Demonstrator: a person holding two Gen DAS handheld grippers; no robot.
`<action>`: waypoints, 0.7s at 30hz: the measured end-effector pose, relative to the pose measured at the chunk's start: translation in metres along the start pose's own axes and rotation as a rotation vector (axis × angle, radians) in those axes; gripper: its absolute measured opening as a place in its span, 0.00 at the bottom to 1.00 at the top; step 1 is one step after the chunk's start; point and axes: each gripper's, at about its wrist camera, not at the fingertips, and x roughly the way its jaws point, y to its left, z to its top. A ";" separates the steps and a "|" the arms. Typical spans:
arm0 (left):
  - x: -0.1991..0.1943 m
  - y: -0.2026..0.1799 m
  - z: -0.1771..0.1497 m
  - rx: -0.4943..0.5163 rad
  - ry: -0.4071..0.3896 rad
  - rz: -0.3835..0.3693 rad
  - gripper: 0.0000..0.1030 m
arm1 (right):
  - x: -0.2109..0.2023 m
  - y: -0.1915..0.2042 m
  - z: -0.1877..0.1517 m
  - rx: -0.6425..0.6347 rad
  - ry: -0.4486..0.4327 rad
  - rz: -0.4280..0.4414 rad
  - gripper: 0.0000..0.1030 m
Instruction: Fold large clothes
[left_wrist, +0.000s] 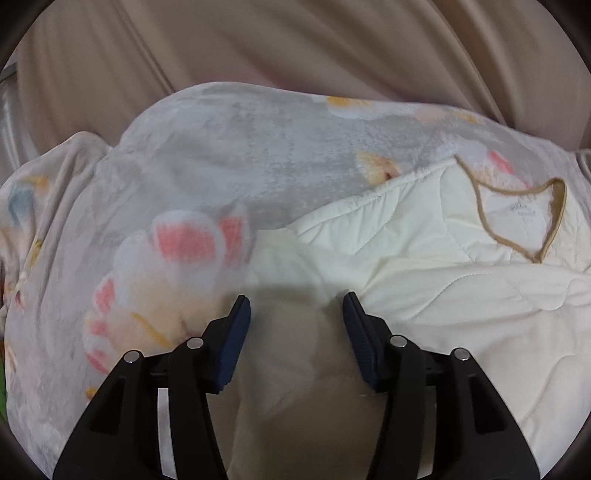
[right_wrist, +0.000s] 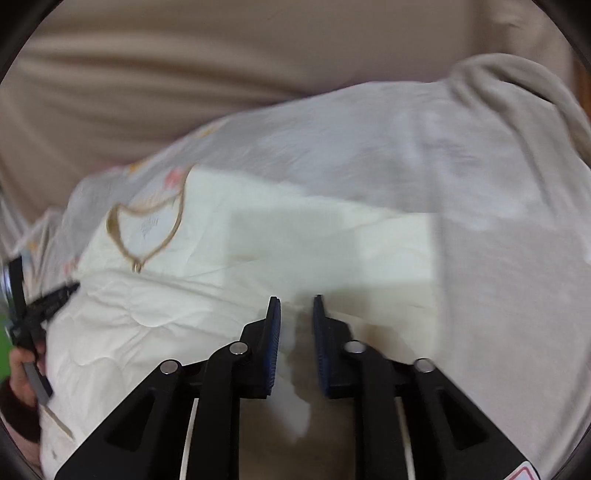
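A large padded garment lies spread before me, grey floral fleece (left_wrist: 207, 155) on the outside and cream quilted lining (left_wrist: 424, 258) showing where it is turned back, with a tan-trimmed neckline (left_wrist: 517, 218). My left gripper (left_wrist: 297, 306) is open just above the cream lining, holding nothing. My right gripper (right_wrist: 297, 306) has its jaws a narrow gap apart over the cream lining (right_wrist: 258, 240), with cloth seen between the pads; whether it grips is unclear. The neckline (right_wrist: 147, 229) shows at the left in the right wrist view, and the left gripper (right_wrist: 33, 306) shows at the far left edge.
The garment rests on a beige sheet-covered surface (left_wrist: 295, 48) with long creases, also seen in the right wrist view (right_wrist: 184, 55). A beige cuff or sleeve fold (right_wrist: 517, 81) lies at the upper right. A green patch (right_wrist: 5, 343) shows at the left edge.
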 end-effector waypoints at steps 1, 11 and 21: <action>-0.010 0.004 -0.002 -0.018 -0.006 -0.024 0.48 | -0.015 -0.007 -0.002 0.018 -0.025 0.012 0.34; -0.051 -0.009 -0.039 0.077 0.046 -0.030 0.49 | 0.007 0.013 -0.029 -0.005 0.110 0.097 0.30; -0.028 0.001 -0.055 0.082 0.075 0.033 0.50 | 0.016 0.010 -0.049 -0.120 0.130 -0.005 0.06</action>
